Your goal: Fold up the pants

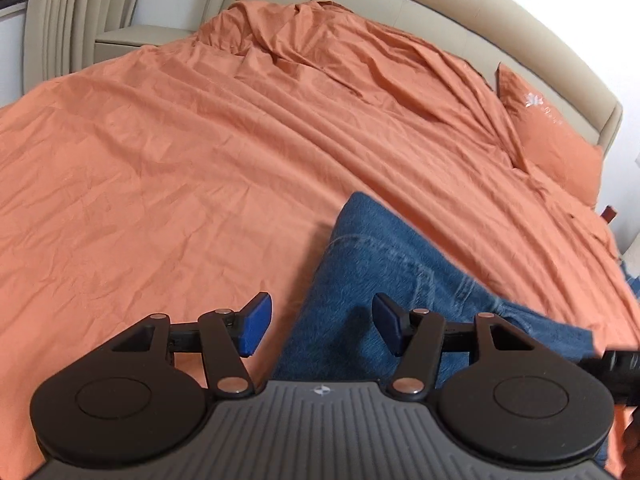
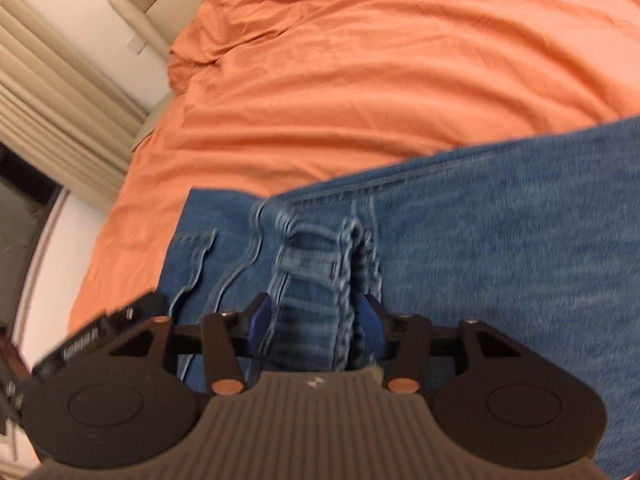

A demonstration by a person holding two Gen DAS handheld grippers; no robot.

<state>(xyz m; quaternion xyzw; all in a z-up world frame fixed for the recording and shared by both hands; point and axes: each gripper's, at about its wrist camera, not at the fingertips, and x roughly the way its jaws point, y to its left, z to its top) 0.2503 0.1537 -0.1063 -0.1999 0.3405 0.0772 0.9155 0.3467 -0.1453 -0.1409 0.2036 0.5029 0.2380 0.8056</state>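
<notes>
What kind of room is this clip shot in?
Most likely a bedroom. A wide bed covered in an orange sheet fills the view, with a padded beige headboard behind it, a matching pillow at its side and curtains in the corner. Jeans lie on the bed.

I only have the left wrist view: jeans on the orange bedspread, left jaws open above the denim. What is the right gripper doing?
Observer: The right gripper straddles a bunched ridge of the jeans, right in front of its camera.
Operator: Is it clamped on that ridge?
Observer: It seems not. The pads stand on either side with the jaws apart, though the picture is blurred.
Operator: What lies beside the ridge?
Observer: A stitched pocket edge lies flat to its left in the right wrist view.
</notes>
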